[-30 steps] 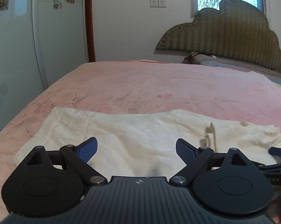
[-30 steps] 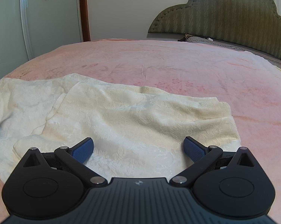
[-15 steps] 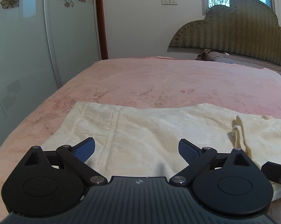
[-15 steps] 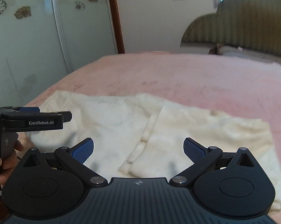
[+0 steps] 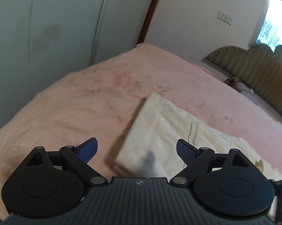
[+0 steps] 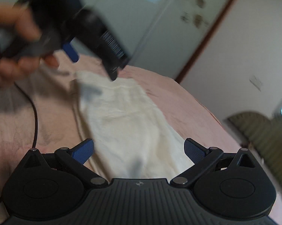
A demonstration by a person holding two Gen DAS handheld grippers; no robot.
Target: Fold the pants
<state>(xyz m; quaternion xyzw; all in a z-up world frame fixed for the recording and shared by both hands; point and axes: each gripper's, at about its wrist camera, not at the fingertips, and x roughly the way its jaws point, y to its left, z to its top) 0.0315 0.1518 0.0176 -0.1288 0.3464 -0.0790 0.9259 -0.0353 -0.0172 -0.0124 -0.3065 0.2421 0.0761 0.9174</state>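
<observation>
Left gripper [image 5: 136,148] jaws wide, lately narrowed slightly, nothing between; right gripper [image 6: 138,149] jaws wide, empty. Cream pants [image 6: 125,116] flat on pink bed [image 5: 75,101], just beyond both. Step, likely: repositioning toward left end. Next: grip corners there, fold over.

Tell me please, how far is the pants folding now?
Done: the cream pants lie on the pink bed as one long strip, apparently already folded once. In hand: nothing; the left gripper and right gripper are open and empty. Left: the further folds.
</observation>
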